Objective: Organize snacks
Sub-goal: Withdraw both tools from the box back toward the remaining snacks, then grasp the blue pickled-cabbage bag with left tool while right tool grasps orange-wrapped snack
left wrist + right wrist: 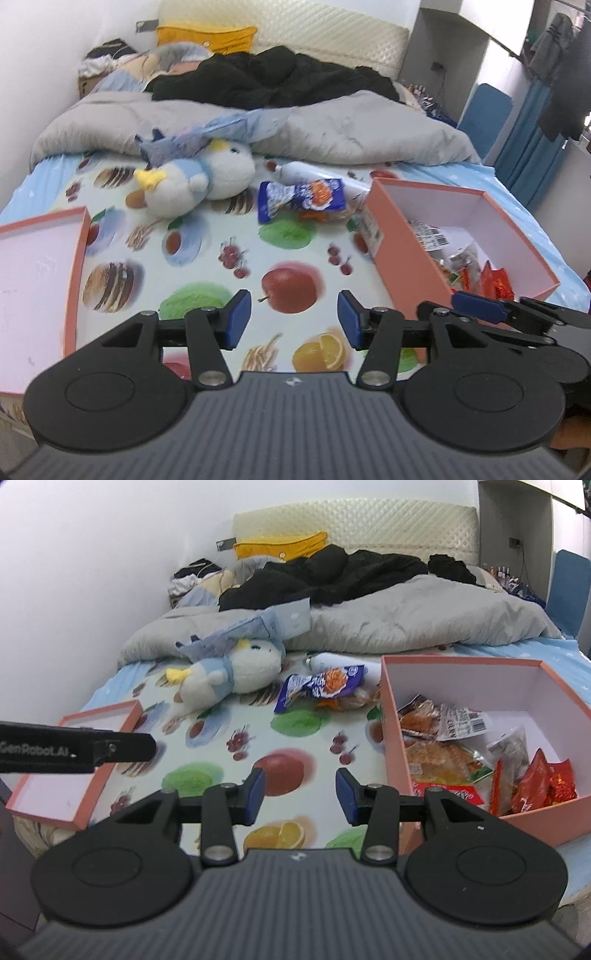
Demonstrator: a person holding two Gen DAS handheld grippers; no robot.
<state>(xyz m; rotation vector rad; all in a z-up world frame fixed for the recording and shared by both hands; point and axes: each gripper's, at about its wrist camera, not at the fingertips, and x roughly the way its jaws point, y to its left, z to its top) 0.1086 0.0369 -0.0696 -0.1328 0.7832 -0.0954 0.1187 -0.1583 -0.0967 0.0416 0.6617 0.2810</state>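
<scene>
A pink box (406, 258) (391, 716) stands open on the bed at the right and holds several snack packets (461, 749) (465, 266). A blue and orange snack bag (303, 197) (321, 685) lies on the sheet left of the box's far corner, over another orange packet. My left gripper (293, 319) is open and empty above the fruit-print sheet. My right gripper (300, 794) is open and empty, just left of the box's near wall. The right gripper's fingers (480, 304) show at the box's near corner in the left wrist view.
The box's pink lid (40, 266) (74, 768) lies upside down at the left. A plush penguin (199, 177) (229, 674) and a white bottle (314, 173) (340, 662) lie beyond the snack bag. A grey duvet (332, 129) and black clothes cover the far bed.
</scene>
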